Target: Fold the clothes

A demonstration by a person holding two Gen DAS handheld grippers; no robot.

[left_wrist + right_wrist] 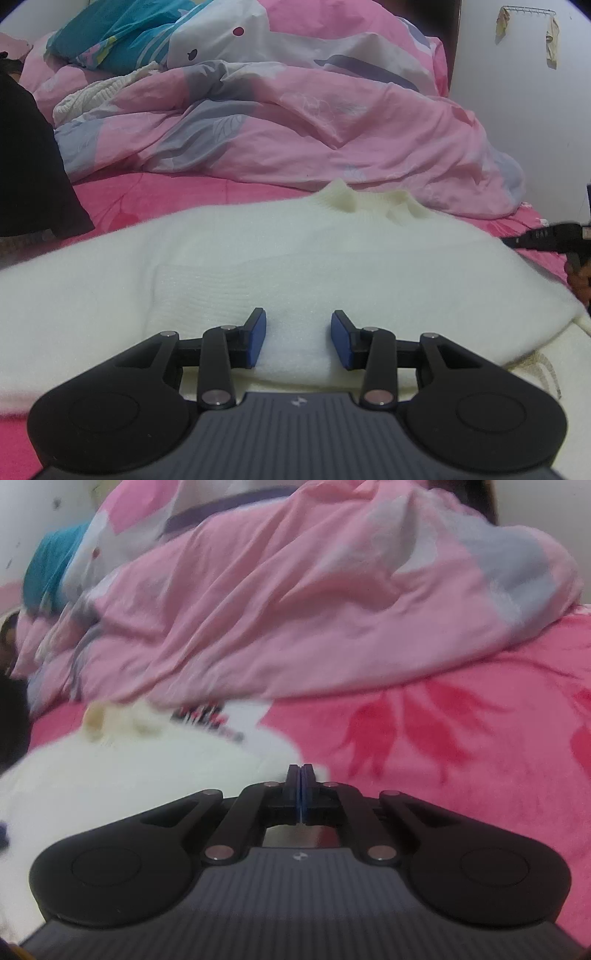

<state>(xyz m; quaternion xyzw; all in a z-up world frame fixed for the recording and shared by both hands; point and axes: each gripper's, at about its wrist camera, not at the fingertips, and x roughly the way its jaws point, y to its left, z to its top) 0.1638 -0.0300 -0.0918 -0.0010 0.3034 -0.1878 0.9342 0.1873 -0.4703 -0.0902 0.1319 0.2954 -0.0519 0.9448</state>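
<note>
Left wrist view, left to right. Black cloth (29,166) at the far left edge, lying on the pink sheet (177,192). Behind it a teal pillow (110,29) and a bit of white knit (96,92) tucked into the rumpled pink quilt (314,122), which fills the back of the bed. White sweater (258,258) spread flat on the sheet across the whole middle of the view, ribbed collar (343,199) at its far edge, just short of the quilt. One ribbed panel lies folded over the body. Left gripper (298,341) low over the near part of the sweater, blue pads (258,339) spread apart with bare knit showing between them; they pinch nothing. Whether the fingertips touch the fabric: cannot tell. Right gripper (546,236) enters at the right edge, beside the sweater's right side. White wall (517,110) beyond, rack with two hanging cloths (528,33).

Right wrist view, blurred. Sweater (129,775) at lower left, a dark printed label (207,720) near its collar. Quilt (314,609) behind. Right gripper (301,794) at centre, pads pressed together, nothing visible between them. Its tips sit at the sweater's right edge, where white knit meets the sheet (461,738). Sheet has a red leaf print to the right.
</note>
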